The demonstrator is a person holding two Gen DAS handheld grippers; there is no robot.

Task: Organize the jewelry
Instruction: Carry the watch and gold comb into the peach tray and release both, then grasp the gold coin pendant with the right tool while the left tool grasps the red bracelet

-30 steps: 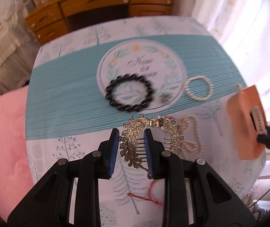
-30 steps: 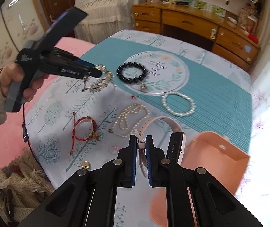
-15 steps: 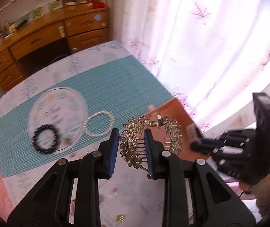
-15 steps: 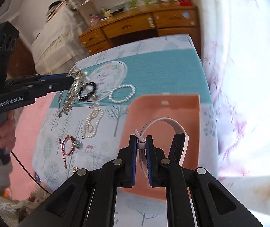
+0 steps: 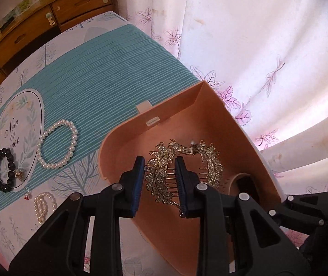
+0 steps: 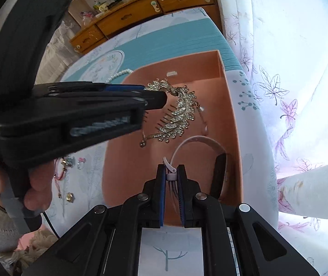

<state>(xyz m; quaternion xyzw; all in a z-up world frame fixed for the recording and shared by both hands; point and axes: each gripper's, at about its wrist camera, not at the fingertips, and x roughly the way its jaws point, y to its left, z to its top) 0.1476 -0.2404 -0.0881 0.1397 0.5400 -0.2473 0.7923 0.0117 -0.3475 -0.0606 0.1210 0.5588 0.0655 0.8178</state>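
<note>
A gold leaf-shaped hair comb (image 5: 161,177) hangs above the open peach box (image 5: 127,138), with my left gripper (image 5: 159,164) shut on one of its leaf sprays. In the right wrist view the same hair comb (image 6: 182,112) dangles from the left gripper (image 6: 157,96) over the peach box (image 6: 232,105). My right gripper (image 6: 172,171) is shut on the strap of a white smartwatch (image 6: 200,140), whose black face (image 6: 219,172) sits low inside the box.
On the teal-striped cloth lie a white pearl bracelet (image 5: 57,145), a black bead bracelet (image 5: 4,170) and a pearl strand (image 5: 43,207). A red cord bracelet (image 6: 60,172) and a gold ring (image 6: 70,197) lie left of the box. A curtain (image 5: 267,57) hangs close on the right.
Both grippers have swung from over the scattered jewelry to above the peach box, carrying the hair comb and the watch. The watch has sunk into the box.
</note>
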